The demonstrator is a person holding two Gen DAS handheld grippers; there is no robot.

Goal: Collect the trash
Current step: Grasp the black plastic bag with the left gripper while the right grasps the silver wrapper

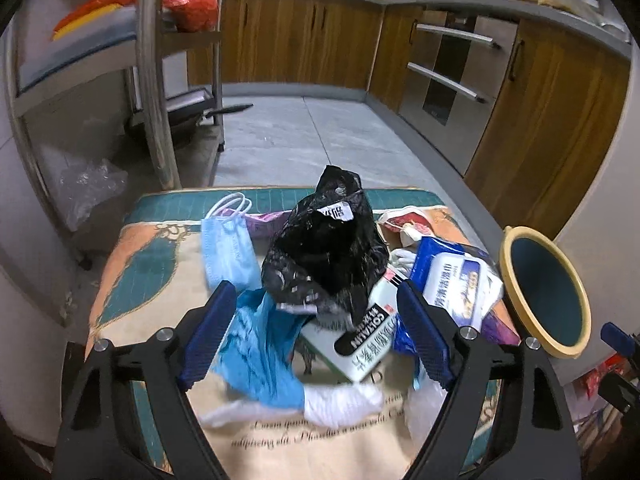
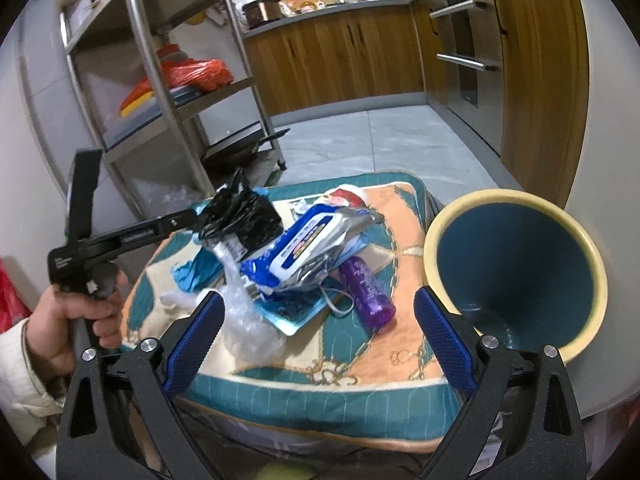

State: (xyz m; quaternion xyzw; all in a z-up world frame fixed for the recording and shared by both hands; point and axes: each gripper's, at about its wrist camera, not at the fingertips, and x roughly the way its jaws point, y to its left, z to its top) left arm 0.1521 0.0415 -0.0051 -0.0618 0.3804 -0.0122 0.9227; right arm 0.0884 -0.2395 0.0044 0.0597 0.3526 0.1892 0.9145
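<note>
One bin [image 2: 516, 264], one purple bottle [image 2: 368, 288]

Around me stood wooden kitchen cabinets [image 1: 304, 40] under a grey countertop [image 1: 472, 4], grey tiled floor [image 1: 320, 136], a steel shelving rack [image 2: 176, 92], pale walls [image 2: 24, 184].

Teal-and-peach patterned cushion [image 2: 404, 216] carrying a heap of trash, blue face mask [image 1: 228, 252] and white tissue [image 1: 340, 402] flat on it, purple bottle [image 2: 366, 290] lying near its right edge, crumpled clear plastic [image 2: 248, 328] at the front
</note>
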